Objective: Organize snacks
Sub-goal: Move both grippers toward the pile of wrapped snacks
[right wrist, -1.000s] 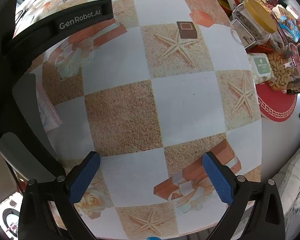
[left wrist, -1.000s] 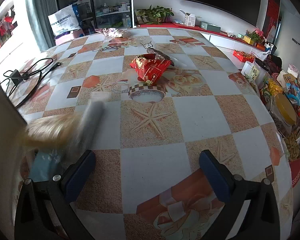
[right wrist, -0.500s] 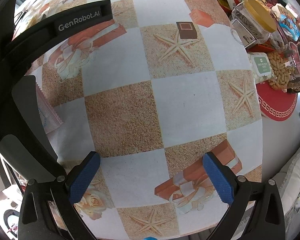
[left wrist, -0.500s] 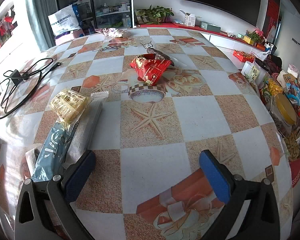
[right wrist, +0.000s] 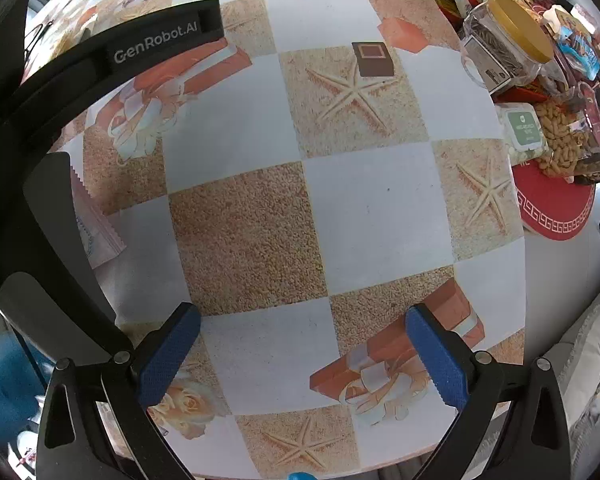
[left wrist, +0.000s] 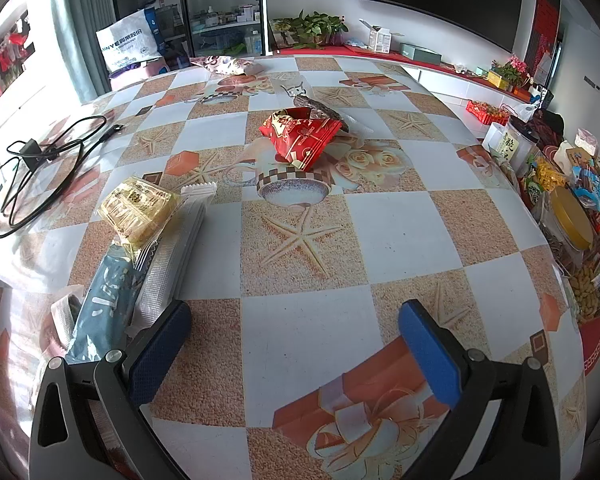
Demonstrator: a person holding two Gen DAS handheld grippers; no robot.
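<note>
Both tongs, left tongs (left wrist: 294, 344) and right tongs (right wrist: 302, 354), hang released, grasping nothing. Next fetch is likely the red packet (left wrist: 300, 136) mid-table (left wrist: 396, 232), needing a forward reach.

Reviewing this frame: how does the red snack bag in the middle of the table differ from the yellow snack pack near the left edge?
The red snack bag is opaque foil, crumpled and puffed up; the yellow snack pack is a clear wrapper showing pale contents, lying flatter. The red snack bag leans against a dark packet behind it; the yellow snack pack overlaps a blue packet and a silvery packet. The yellow one lies nearer the left gripper. Both rest on the table, ungrasped.
</note>
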